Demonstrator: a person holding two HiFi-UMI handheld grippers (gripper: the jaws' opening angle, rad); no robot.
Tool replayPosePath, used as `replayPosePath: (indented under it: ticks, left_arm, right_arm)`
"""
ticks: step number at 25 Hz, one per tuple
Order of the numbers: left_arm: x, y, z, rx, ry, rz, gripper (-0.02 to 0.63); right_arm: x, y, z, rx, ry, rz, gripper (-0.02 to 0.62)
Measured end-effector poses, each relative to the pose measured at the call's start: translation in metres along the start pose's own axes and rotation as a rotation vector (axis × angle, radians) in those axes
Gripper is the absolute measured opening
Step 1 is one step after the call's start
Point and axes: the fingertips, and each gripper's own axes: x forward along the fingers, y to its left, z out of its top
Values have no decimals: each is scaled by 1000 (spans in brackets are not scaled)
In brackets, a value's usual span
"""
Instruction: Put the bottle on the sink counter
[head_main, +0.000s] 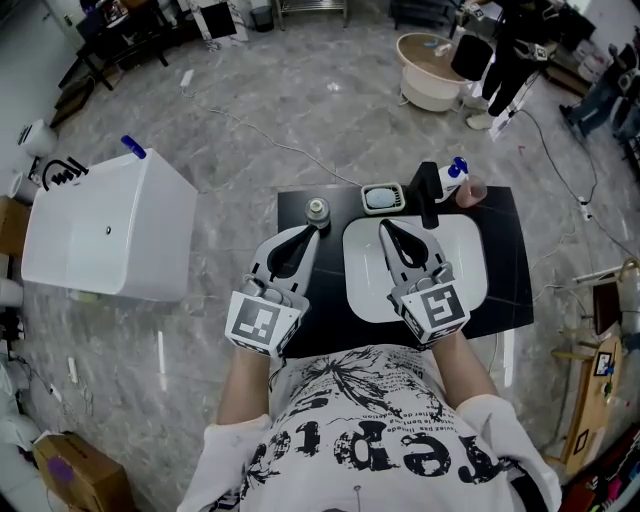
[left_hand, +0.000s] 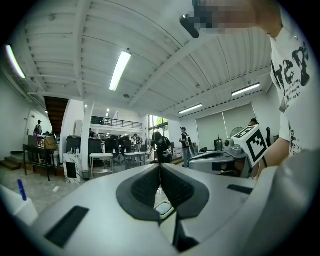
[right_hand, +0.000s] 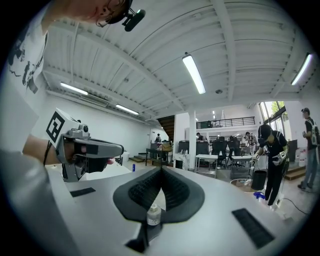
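Head view: bottle (head_main: 316, 208) stands upright, cap skyward; left tongs (head_main: 315, 231) and right tongs (head_main: 383, 225) clenched.

Black counter (head_main: 506, 280) (white basin (head_main: 462, 262) inset) bearing small bottle (head_main: 317, 209), soap dish (head_main: 382, 197), sprayer (head_main: 452, 179).
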Motion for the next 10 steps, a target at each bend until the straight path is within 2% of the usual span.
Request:
replayPosePath:
  ticks: [10]
  left_arm:
    - [2, -7, -9, 8, 10, -18, 15]
  right_arm:
    - [-4, -5, -5, 20, -22, -30, 12]
